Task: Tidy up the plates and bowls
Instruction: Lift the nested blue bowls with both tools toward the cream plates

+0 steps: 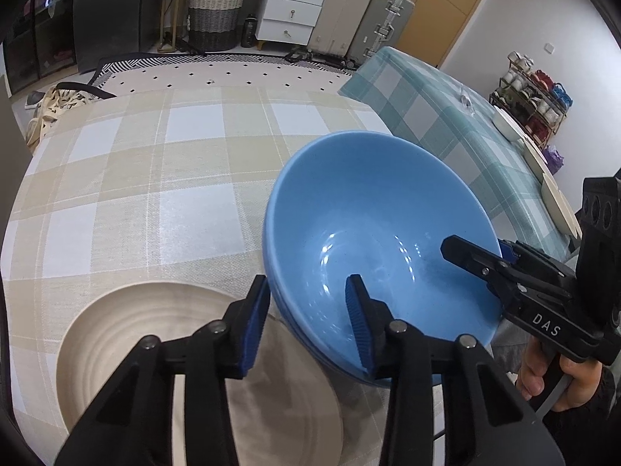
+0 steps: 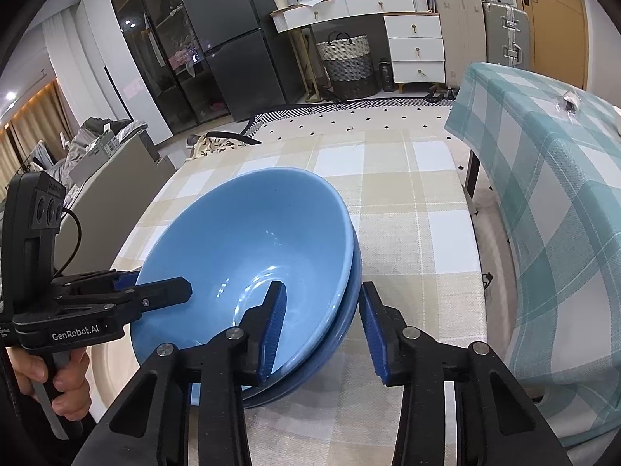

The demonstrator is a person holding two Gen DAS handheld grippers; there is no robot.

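Beige checked table [image 1: 136, 178] filled both views, and beside it on the right stood a second table under a teal checked cloth [image 2: 551, 202]. Only the left wrist view caught pale plates [image 1: 551, 190] lined along that teal table's far edge; only the right wrist view showed the dark fridge [image 2: 233, 39] behind.

On the beige table sat the blue bowl [image 1: 372, 233], mouth up and tilted, nested in a second blue bowl [image 2: 341, 330] whose rim peeked out underneath. A cream plate [image 1: 128, 334] lay just beside it on the left, its near edge touching or slipping under the bowls, hard to call.

Left gripper [image 1: 306, 326] straddled the bowl's left rim, one pad inside, one outside, with a gap showing at both pads, so no grip there. Right gripper [image 2: 324, 330] did the same on the right rim; its inner pad lay against the wall, the outer stood clear. A hand [image 1: 559, 380] held the right handle.
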